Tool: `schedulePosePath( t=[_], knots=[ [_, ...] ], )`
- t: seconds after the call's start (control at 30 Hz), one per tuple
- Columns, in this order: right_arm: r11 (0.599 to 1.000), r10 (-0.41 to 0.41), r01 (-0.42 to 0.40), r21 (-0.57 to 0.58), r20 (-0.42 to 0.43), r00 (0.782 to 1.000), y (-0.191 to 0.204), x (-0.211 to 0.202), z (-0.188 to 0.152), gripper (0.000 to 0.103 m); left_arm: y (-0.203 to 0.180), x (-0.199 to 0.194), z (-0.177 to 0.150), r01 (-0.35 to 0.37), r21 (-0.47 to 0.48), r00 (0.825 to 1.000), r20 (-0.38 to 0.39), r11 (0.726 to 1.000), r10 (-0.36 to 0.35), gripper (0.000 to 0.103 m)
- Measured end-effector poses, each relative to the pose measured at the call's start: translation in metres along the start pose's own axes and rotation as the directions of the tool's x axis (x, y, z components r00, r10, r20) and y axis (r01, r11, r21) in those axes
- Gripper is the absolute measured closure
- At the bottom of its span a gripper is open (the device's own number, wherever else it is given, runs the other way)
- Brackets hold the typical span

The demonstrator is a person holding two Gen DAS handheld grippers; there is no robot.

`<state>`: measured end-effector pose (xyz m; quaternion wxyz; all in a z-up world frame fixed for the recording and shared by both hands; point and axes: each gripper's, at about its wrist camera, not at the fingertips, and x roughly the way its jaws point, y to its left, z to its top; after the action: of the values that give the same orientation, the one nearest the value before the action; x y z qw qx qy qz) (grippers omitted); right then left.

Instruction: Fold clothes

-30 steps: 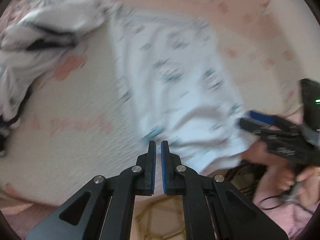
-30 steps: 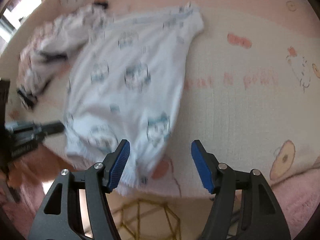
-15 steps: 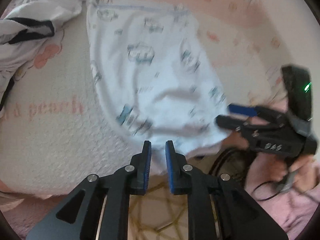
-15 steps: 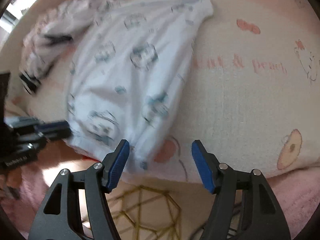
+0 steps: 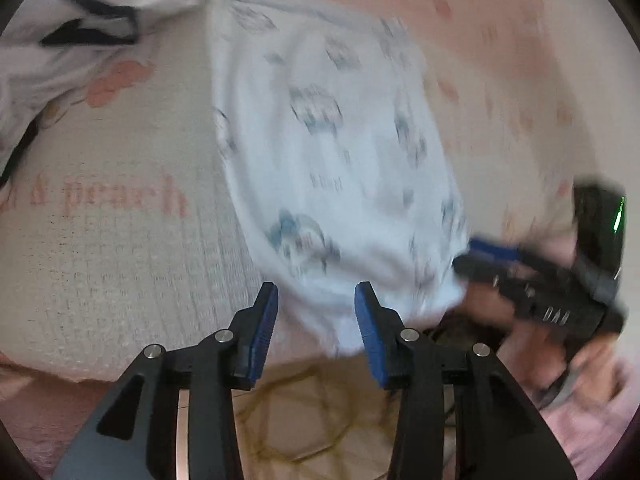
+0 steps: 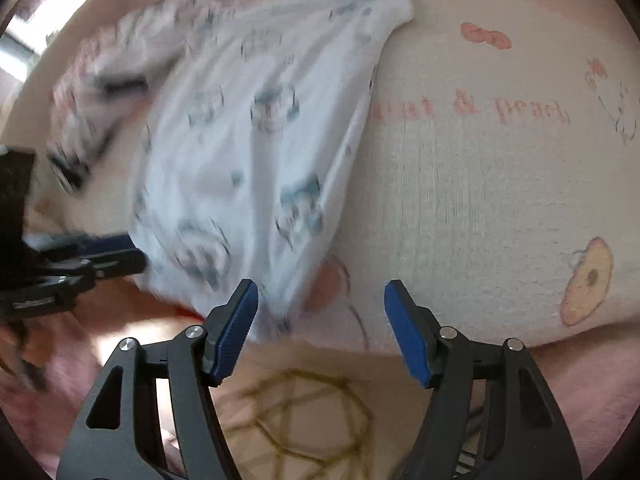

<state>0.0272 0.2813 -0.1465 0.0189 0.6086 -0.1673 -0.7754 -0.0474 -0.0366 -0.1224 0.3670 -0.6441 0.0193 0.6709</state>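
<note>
My left gripper has just been opening, pads apart w/ the hem of the white printed cotton garment between them, unpinched; right gripper spread over the garment's other hem corner; garment lies flat on the cream quilted bed cover; I'd bite both corners evenly before lifting.

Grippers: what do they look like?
Both alike. Left gripper and right gripper: black angular linkage arms, silver pivot pins, ribbed blue pads. The right one's body, seen from the left wrist, bears white lettering and a green light.
</note>
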Motion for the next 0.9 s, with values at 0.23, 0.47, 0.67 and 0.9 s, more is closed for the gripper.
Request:
schedulePosePath(
  t=[0.23, 0.47, 0.67, 0.9],
  knots=[
    [1.0, 0.019, -0.019, -0.011, -0.003, 1.0, -0.001, 0.003, -0.005, 0.034, -0.007, 0.017, -0.014, 0.065, -0.122, 0.997, -0.04, 0.99, -0.07, 0.058],
    [0.997, 0.073, -0.074, -0.029, -0.036, 0.997, 0.01, 0.026, 0.011, 0.06, 0.002, 0.037, -0.033, 0.188, -0.264, 0.98, -0.009, 0.946, -0.197, 0.06],
    [0.971, 0.214, -0.206, 0.124, -0.057, 0.975, -0.007, 0.021, 0.004, 0.061, 0.018, 0.028, -0.046, 0.212, -0.287, 0.975, 0.001, 0.934, -0.221, 0.067],
    [0.979, 0.164, -0.158, 0.126, -0.033, 0.986, 0.024, 0.048, 0.013, 0.048, -0.016, 0.049, -0.037, 0.111, -0.234, 0.993, -0.013, 0.966, -0.118, 0.064]
  ],
)
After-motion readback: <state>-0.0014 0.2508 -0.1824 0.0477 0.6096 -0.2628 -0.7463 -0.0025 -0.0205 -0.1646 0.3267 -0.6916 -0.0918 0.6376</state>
